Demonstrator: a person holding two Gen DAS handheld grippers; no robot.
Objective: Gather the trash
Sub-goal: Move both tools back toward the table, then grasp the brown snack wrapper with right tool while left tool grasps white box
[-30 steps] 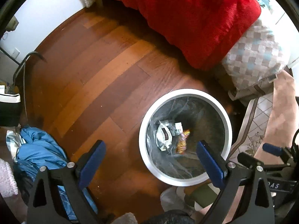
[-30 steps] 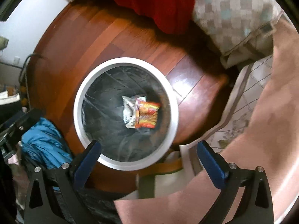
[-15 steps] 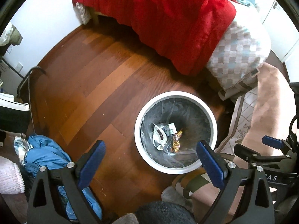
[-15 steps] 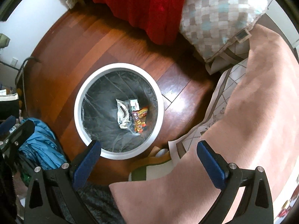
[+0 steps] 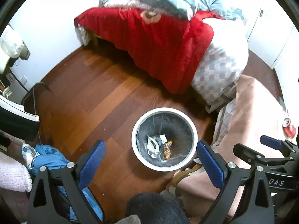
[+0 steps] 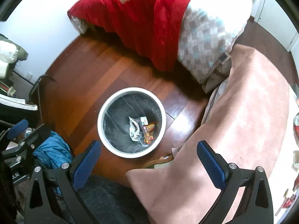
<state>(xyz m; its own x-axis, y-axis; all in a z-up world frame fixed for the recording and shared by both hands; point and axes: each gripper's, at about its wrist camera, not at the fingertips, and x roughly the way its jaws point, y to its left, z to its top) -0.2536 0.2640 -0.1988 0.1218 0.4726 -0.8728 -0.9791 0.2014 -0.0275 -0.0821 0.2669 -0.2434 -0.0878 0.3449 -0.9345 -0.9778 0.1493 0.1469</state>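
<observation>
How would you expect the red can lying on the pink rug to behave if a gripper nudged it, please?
The red can lies on its side on the pink rug, so it would probably roll. It looks like thin metal, so it is likely light and easily dented. The soft rug may slow it.

Round white-rimmed trash bin [image 5: 164, 110], upright on wooden floor, lined with clear plastic bag over dark interior. At bottom: crumpled white wrapper [image 5: 152, 145], small white scrap [image 5: 163, 137] just beside it, orange-yellow snack packet [image 5: 167, 148] touching wrapper's side. Red drink can [image 5: 288, 129] lying tilted on pale surface, well apart from bin, outside it.
</observation>
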